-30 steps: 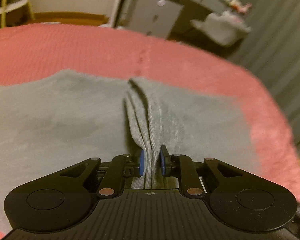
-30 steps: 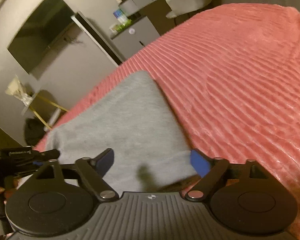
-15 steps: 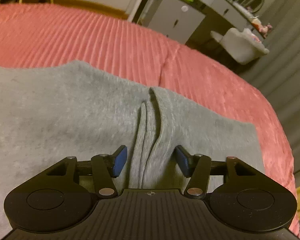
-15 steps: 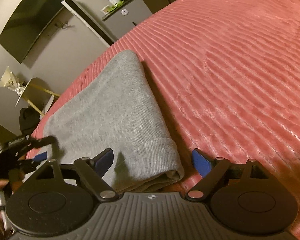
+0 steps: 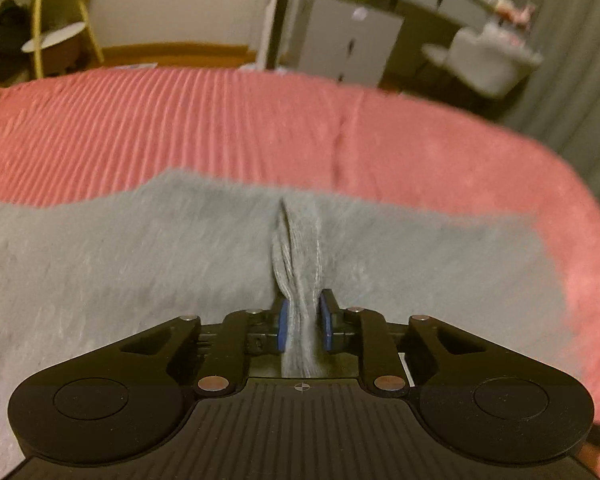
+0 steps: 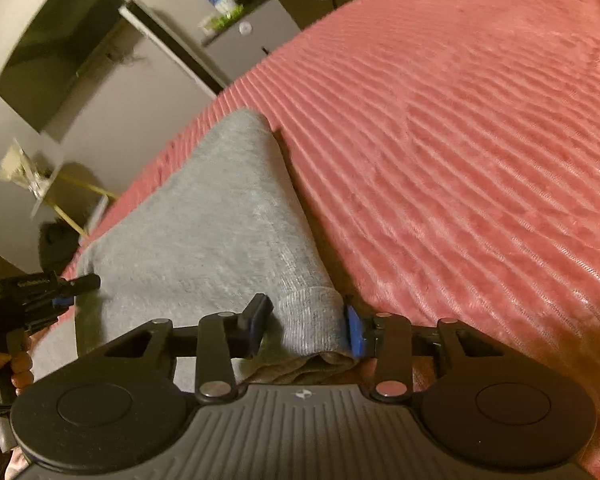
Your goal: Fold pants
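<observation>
Grey pants (image 5: pixel 140 264) lie folded flat on a pink ribbed bedspread (image 5: pixel 204 120). My left gripper (image 5: pixel 303 320) is shut on a pinched ridge of the grey fabric (image 5: pixel 300 248) that runs away from the jaws. In the right wrist view the pants (image 6: pixel 204 232) stretch away to the upper left, and my right gripper (image 6: pixel 306 326) has its jaws around the ribbed cuff end (image 6: pixel 312 320), pads close on both sides with a small gap. The left gripper also shows in the right wrist view (image 6: pixel 60 292), at the pants' left edge.
The bedspread (image 6: pixel 460 140) spreads wide to the right of the pants. Beyond the bed stand a grey cabinet (image 5: pixel 348 44), a white chair (image 5: pixel 488 64), a yellow side table (image 5: pixel 56 32) and a wall television (image 6: pixel 60 48). The bed's edge curves down at right.
My left gripper opened half a second ago and has shut again on the fabric ridge. My right gripper has narrowed from wide open around the cuff end.
</observation>
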`<state>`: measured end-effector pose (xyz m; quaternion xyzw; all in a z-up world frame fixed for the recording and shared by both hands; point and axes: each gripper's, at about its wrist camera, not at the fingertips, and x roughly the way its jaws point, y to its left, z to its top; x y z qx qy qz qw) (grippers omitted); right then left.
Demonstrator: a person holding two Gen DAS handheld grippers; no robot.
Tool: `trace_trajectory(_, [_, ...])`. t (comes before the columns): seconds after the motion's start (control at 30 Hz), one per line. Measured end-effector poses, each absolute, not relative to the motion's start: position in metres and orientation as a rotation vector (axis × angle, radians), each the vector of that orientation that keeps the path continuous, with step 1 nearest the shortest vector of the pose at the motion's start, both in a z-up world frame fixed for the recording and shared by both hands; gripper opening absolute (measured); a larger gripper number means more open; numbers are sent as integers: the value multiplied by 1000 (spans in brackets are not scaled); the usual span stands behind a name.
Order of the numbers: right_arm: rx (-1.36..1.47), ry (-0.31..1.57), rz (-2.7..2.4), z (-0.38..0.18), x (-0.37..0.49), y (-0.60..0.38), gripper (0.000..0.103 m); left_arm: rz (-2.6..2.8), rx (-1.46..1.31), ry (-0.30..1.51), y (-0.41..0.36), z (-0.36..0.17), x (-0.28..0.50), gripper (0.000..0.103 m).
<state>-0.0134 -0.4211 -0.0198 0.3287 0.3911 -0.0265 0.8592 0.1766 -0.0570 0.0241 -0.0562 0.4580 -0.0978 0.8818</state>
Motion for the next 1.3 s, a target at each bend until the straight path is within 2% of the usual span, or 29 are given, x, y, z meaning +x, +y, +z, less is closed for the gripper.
trace_trajectory(0.07, [682,845,-56,-20,-10,-419,45,-157,-89,913,-55,27,168,51])
trace_trajectory(0.2, [746,742,-78,-15,-27,-429,46,-109,-119,811,-38,48,153,57])
trace_trajectory(0.3, [772,677,-107,-12,-37,-434,48,-169,-132,850,-34,52,146,66])
trace_trajectory(0.4, [746,741,-96,-15,-26,-428,50,-239,-148,937,-37,35,134,69])
trace_trajectory(0.47, [726,786,-91,-18,-18,-425,55,-283,-158,1030,-41,11,135,64])
trace_trajectory(0.53, [713,796,-94,-18,-15,-423,56,-280,-125,1005,-43,1,129,60])
trace_trajectory(0.6, [706,800,-97,-16,-16,-421,57,-302,-92,970,-48,3,123,46])
trace_trajectory(0.63, [701,801,-104,-15,-17,-420,59,-319,-108,972,-50,5,122,28])
trace_trajectory(0.67, [698,803,-107,-14,-16,-420,59,-324,-128,980,-50,6,122,24])
trace_trajectory(1.0, [652,820,-128,-13,-14,-419,64,-251,-143,973,-44,12,112,15])
trace_trajectory(1.03, [652,822,-128,-13,-14,-419,65,-216,-123,963,-43,14,111,5])
trace_trajectory(1.07, [650,825,-129,-13,-13,-419,65,-151,-71,948,-44,13,114,1])
trace_trajectory(1.13, [639,830,-135,-12,-11,-418,66,-12,88,900,-38,10,112,2])
trace_trajectory(1.2, [635,834,-139,-12,-11,-419,66,3,62,879,-17,11,106,14])
trace_trajectory(1.23, [639,835,-137,-12,-11,-419,66,8,-9,868,0,14,101,31])
trace_trajectory(1.27, [643,835,-135,-12,-11,-420,67,29,-85,850,19,17,96,52])
trace_trajectory(1.3, [648,834,-133,-12,-12,-421,67,64,-160,822,40,20,88,60])
